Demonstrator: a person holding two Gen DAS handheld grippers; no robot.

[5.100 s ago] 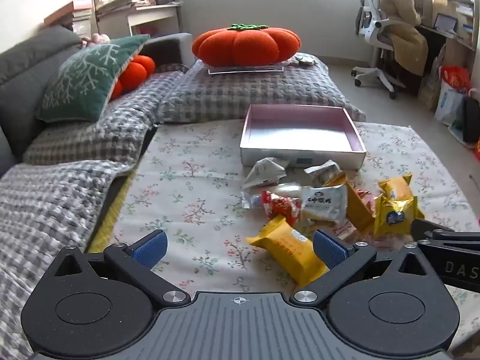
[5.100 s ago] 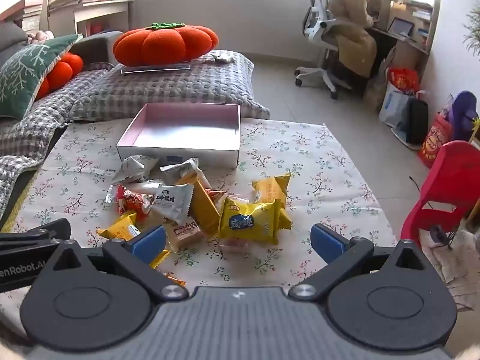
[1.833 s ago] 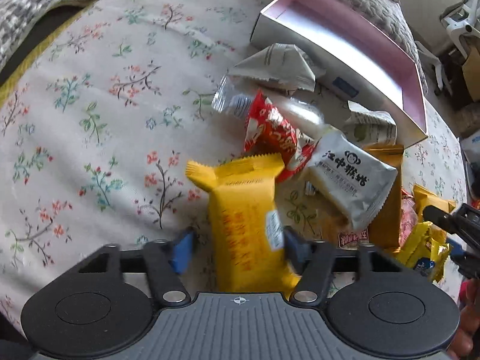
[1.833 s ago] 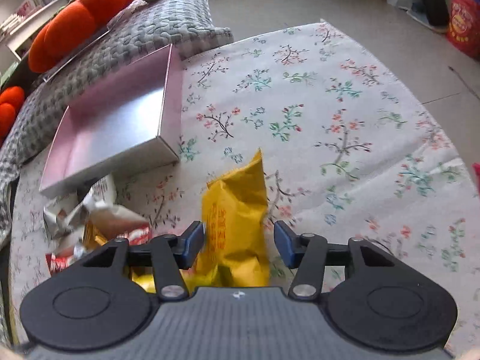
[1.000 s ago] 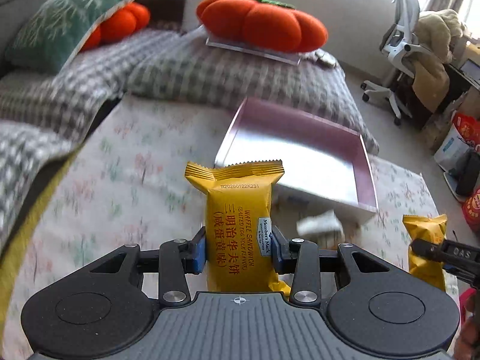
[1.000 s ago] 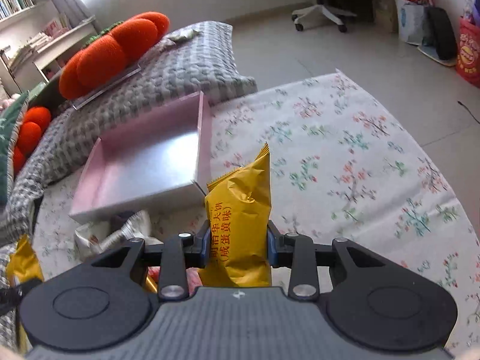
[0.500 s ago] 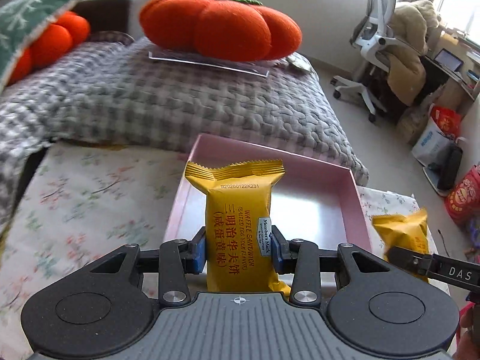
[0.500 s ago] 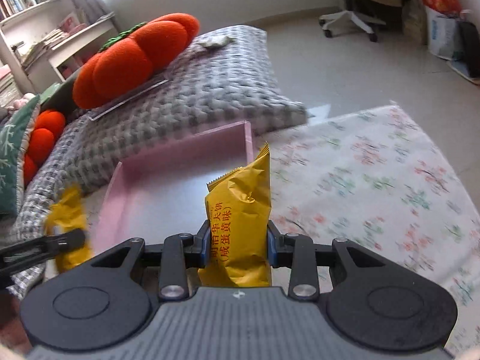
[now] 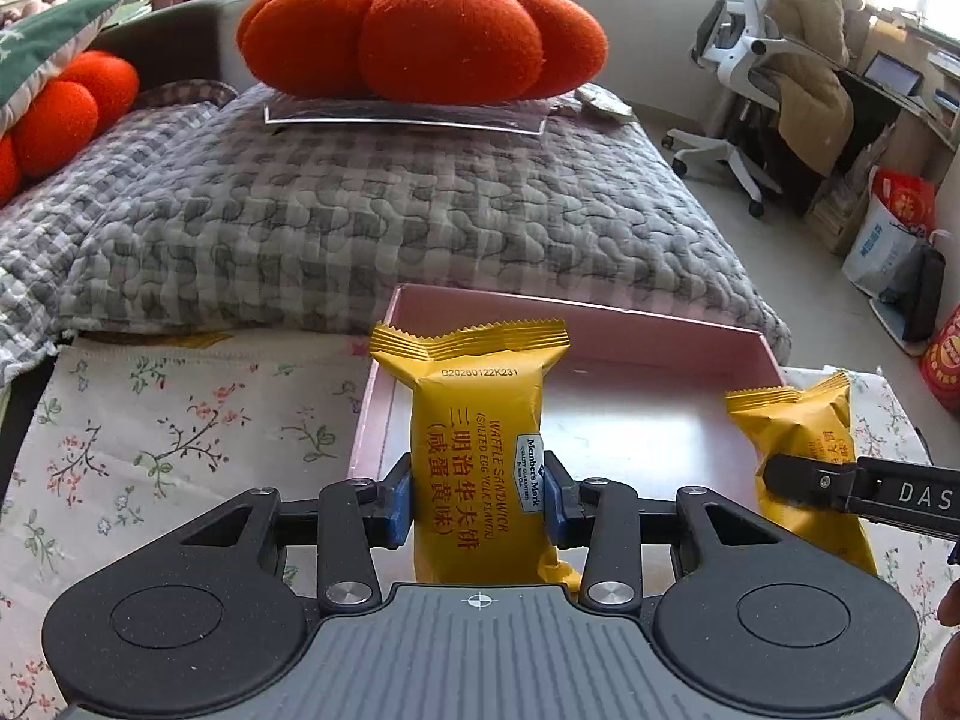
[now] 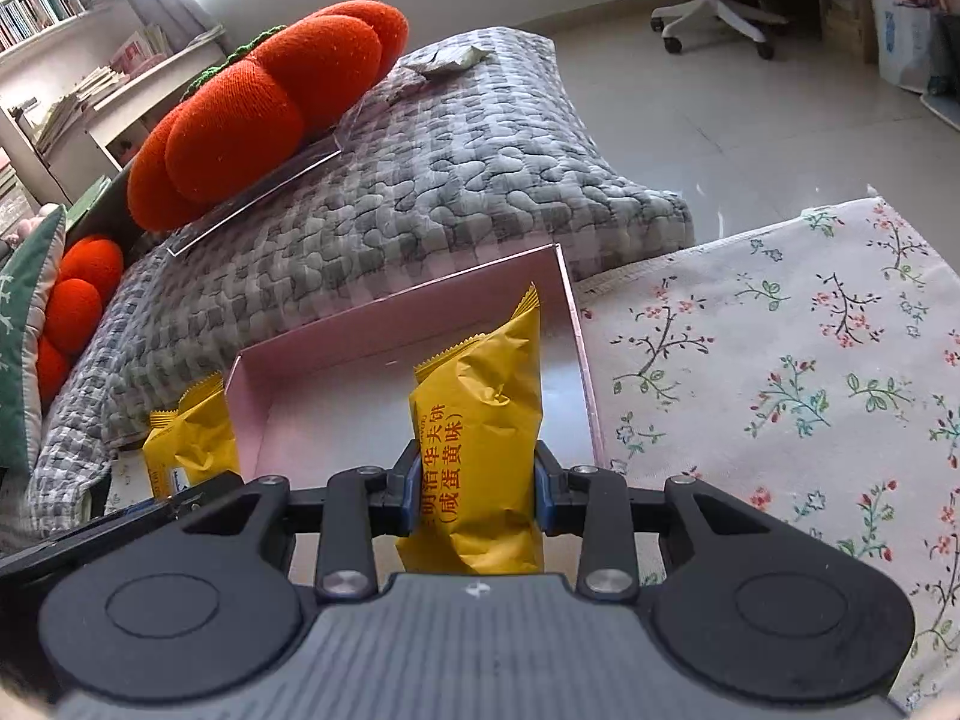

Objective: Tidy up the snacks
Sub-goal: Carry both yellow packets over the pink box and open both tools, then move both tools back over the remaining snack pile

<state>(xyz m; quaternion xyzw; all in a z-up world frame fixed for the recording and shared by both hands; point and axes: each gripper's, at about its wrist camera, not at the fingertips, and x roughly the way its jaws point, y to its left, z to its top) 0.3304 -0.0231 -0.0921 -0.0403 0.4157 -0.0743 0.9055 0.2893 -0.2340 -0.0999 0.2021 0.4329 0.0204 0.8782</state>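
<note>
Above the pink tray [image 9: 660, 324], each hand-held gripper [image 9: 478, 498] [image 10: 474, 489] clamps a yellow wafer packet [image 9: 474, 420] [image 10: 480, 420].

Both wrist cameras sit just behind their own tool, tilted steeply down and close. Each faces the pink tray [image 9: 660, 324] [image 10: 408, 324] at twelve o'clock. Both also share the orange pumpkin cushion [image 9: 420, 30] [image 10: 264, 114] beyond.

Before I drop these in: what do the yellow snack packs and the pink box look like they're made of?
The yellow snack pack in the left tongs looks like thin plastic film: creased, faintly glossy, with a serrated crimped end. The pack in the right tongs shows the same wrinkles. The pink box looks like rigid coated cardboard, with thin straight walls and a sheen on its floor; it could be something else.
</note>
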